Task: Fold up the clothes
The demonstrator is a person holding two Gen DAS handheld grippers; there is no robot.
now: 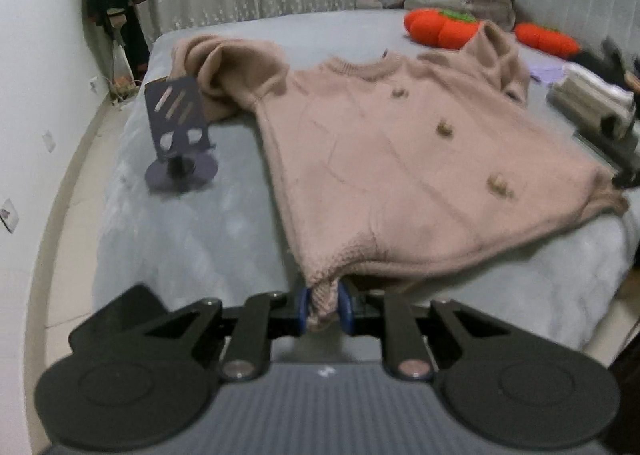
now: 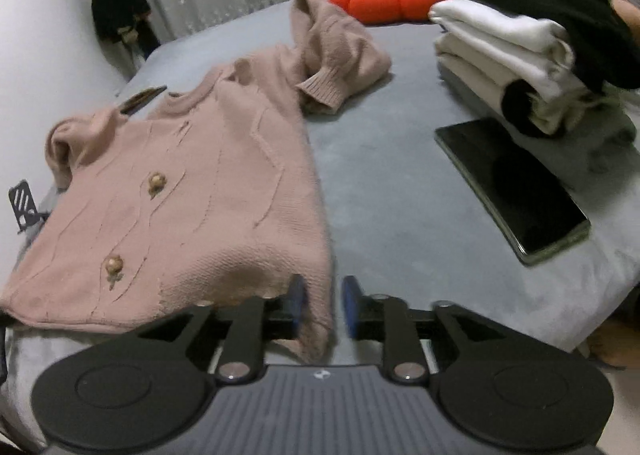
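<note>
A pink knitted sweater (image 1: 400, 159) with small brown buttons lies spread flat on the grey bed (image 1: 192, 239), sleeves bunched at the far side. The left claw (image 1: 325, 309) pinches one corner of its ribbed hem between blue pads. The right claw (image 2: 323, 305) stands a little open – the other hem corner hangs loosely between its fingers, not pressed

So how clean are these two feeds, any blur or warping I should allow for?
Left wrist view: the pink sweater is motion-smeared and the right tool at the frame edge is blurred. Right wrist view: sweater hem soft, the phone sharper. Both: strong fisheye bending at the edges, dim even light, no glare.
</note>
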